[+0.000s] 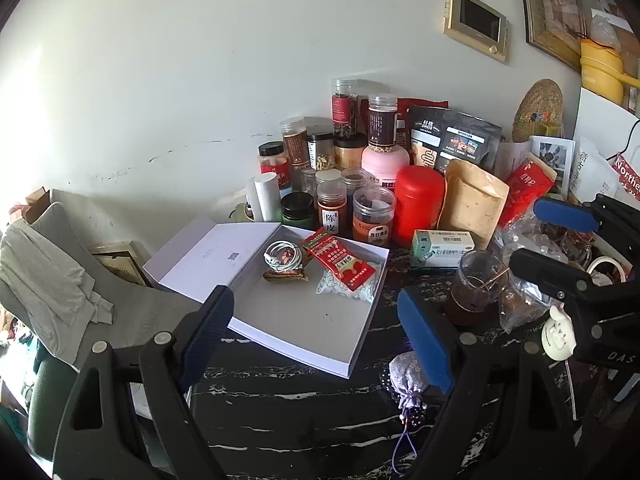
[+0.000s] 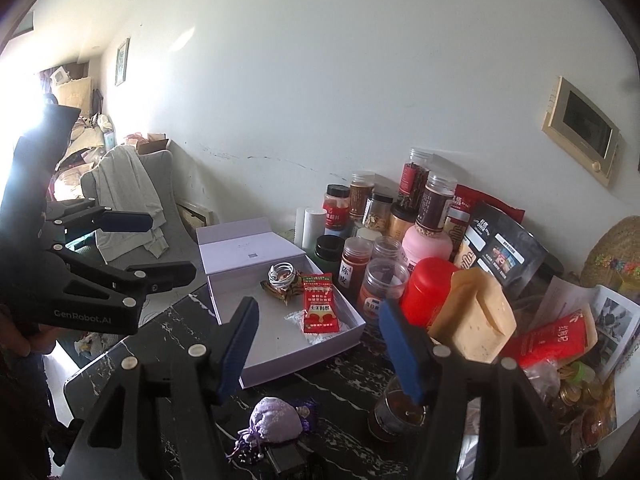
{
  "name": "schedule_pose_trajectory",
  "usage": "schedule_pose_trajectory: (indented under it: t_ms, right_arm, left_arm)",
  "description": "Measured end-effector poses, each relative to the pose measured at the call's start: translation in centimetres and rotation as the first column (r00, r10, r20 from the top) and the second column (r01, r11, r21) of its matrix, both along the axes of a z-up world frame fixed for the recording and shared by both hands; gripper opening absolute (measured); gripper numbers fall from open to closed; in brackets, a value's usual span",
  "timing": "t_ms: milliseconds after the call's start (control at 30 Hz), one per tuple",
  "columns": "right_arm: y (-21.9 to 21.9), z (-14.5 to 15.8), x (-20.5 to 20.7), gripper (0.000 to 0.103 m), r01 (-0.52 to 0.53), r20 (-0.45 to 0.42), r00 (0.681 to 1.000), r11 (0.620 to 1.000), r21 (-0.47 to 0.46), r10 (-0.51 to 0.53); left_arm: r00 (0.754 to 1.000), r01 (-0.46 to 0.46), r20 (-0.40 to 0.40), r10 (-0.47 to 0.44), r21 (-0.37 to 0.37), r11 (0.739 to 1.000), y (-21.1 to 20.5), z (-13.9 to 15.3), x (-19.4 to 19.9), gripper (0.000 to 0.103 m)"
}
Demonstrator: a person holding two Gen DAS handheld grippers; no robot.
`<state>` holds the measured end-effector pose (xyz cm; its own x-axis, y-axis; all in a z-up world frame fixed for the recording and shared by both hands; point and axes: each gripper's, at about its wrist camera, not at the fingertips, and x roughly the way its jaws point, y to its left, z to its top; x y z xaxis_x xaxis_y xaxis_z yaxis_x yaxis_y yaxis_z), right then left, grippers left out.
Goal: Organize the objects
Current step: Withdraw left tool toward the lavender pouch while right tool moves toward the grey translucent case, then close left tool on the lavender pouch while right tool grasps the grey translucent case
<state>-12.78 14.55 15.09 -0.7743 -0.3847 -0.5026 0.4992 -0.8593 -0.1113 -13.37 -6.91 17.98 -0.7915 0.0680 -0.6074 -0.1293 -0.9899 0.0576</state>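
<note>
**Both grippers empty over the open box**

While nothing is gripped, the white gift box [image 1: 304,320] lies open on the black marble table [image 1: 304,420], lid [image 1: 212,256] folded back to its left. Inside, at the far end: coiled white cable [image 1: 282,258], red sachet [image 1: 340,262], brown wrapped packet [image 1: 286,277], white patterned pouch [image 1: 346,290]. Lavender drawstring sachet [image 2: 276,420] sits on the table just in front of the box, outside it. Glass cup [image 1: 478,284] of dark liquid stands right of the box. Jars, red canister [image 1: 418,204] and kraft pouch [image 1: 472,204] crowd the wall behind. Left gripper [image 1: 316,336] released, jaws wide, nothing between. Right gripper [image 2: 320,344] also released, empty.
</note>
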Motion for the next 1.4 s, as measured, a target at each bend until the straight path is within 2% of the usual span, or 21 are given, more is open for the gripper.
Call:
schedule_pose_trajectory:
  t_ms: [433, 833, 1100, 1400]
  right_arm:
    - [2.2, -1.8, 4.0, 0.063, -0.003, 0.012, 1.0, 1.0, 0.015, 0.003]
    - [4.0, -4.8, 7.4, 0.063, -0.014, 0.061, 0.998, 1.0, 0.002, 0.014]
    - [4.8, -7.3, 8.9, 0.063, -0.013, 0.097, 0.995, 1.0, -0.003, 0.013]
    - [4.7, -11.1, 9.0, 0.063, -0.029, 0.165, 0.986, 1.0, 0.01, 0.027]
  left_arm:
    - [1.0, 0.014, 0.003, -0.014, 0.002, 1.0, 2.4, -1.7, 4.9, 0.083]
    - [0.998, 0.047, 0.034, -0.048, 0.028, 0.999, 4.4, -4.6, 8.6, 0.083]
    - [0.998, 0.034, 0.055, -0.035, 0.029, 0.999, 5.1, -7.4, 10.3, 0.083]
    - [0.993, 0.027, 0.11, -0.03, 0.023, 0.999, 5.7, -11.1, 10.2, 0.083]
